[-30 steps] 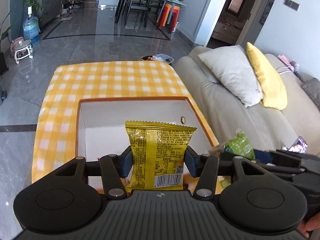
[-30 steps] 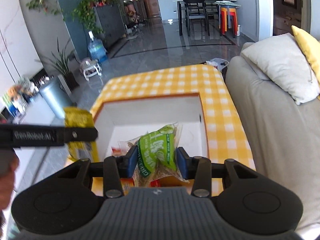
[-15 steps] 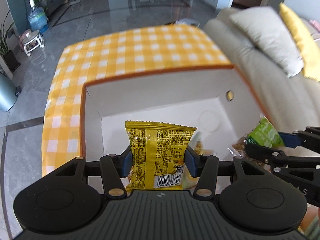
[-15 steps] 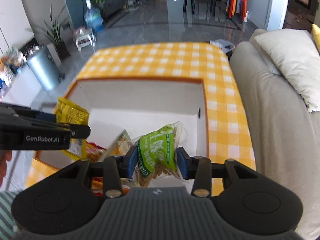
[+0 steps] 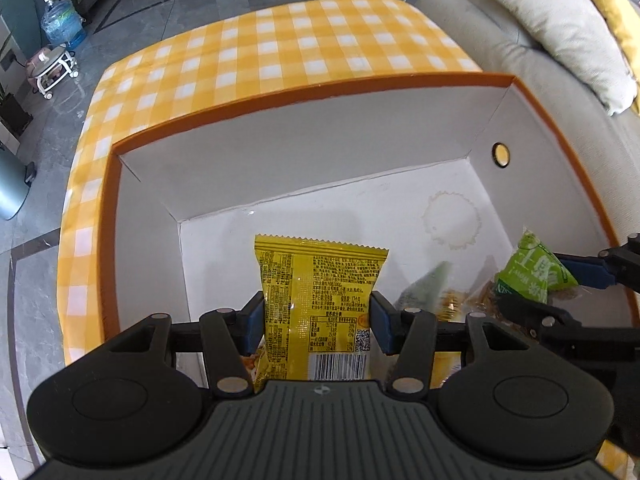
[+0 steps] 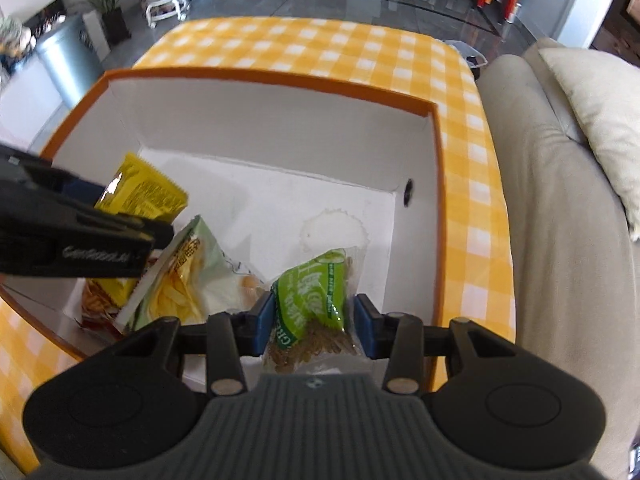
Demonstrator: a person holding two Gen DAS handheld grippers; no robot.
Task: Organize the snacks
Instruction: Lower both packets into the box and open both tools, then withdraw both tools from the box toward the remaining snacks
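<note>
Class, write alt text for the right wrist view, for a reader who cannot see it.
The right gripper grips a green snack packet over an open orange-rimmed white box on a yellow checked tablecloth. At left, the left gripper holds a yellow snack packet inside the box, above a chip bag. A beige sofa stands at right.

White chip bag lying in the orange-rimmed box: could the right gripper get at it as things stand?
Probably not: the right gripper is shut on a green snack packet, so its jaws are occupied, though the white chip bag lies uncovered beside it.
</note>
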